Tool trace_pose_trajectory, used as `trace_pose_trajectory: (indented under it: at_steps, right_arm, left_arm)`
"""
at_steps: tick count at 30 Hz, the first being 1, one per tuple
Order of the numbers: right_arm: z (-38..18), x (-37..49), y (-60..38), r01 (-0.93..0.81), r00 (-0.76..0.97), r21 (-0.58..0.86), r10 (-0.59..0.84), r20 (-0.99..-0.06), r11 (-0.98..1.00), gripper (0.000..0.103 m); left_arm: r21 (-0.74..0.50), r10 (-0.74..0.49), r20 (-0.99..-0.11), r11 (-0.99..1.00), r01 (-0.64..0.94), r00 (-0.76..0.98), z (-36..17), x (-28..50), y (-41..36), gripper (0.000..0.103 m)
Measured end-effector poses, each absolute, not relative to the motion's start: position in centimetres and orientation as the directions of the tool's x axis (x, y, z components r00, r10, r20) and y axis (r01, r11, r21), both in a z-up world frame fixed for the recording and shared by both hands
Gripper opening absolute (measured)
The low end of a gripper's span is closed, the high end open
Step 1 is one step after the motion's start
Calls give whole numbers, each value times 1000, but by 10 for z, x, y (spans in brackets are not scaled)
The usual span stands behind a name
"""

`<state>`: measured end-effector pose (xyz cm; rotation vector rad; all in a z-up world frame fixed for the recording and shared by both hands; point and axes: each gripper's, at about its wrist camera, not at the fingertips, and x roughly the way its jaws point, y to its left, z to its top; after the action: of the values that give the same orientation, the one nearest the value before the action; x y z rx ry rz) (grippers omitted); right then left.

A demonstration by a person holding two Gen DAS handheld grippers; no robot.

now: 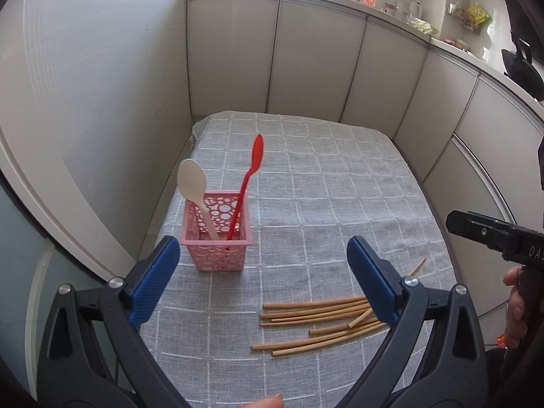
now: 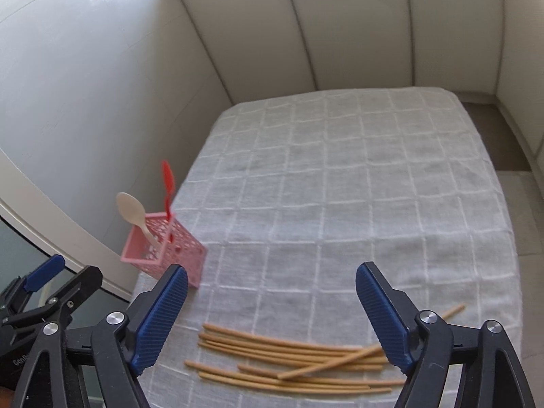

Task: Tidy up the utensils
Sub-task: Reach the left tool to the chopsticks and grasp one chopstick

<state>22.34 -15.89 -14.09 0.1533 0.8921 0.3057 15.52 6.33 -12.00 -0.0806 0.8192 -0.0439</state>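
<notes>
White cabinet fronts back a table under a grey checked cloth [image 2: 340, 170]; I hold both claws wide apart and empty, the right gripper [image 2: 272, 319] directly above the chopsticks [image 2: 292, 360] at the near edge. They lie crosswise to its fingers. Left gripper [image 1: 263, 285] faces the pink basket [image 1: 217, 238] of spoons near the left edge; several stick ends hide behind my fingers.

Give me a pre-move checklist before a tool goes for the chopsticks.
1. Right tool open: ok.
2. Left tool open and empty: ok.
3. Chopsticks lie loose on the tablecloth, nothing on top of them: ok.
4. Chopsticks aligned for one grasp: not ok, one lies across the others.
5. Pink basket upright with room left: ok.
6. White spoon and red spoon stand in the basket: ok.
</notes>
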Motion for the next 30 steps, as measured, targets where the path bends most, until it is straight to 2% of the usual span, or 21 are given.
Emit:
trace_pose_trajectory:
  at_steps: [11,19,25,28,30]
  right_arm:
    - [-188,198,-221,-51,567,209,201,-799,977,89]
    - [-226,201,-264,90,505,232,156,-849,968,89]
    - [-252,202,-294,201,435,169,66,-898,965,89]
    - [-259,202,-304,232,404,105,2,-915,967,89]
    - [-263,202,-311,241,391,107,5,-920,965,89]
  left_arm:
    - [-44,-120,-794,989,141,596,-156,162,7,98]
    - [-40,-180,-878,951,305,444,-206,175,-46,98]
    - [-93,-241,-909,912,399,341,-237,193,-84,98]
    - [-136,-292,-906,887,441,307,-246,205,-103,88]
    - [-169,-324,-906,866,470,272,-255,213,-121,75]
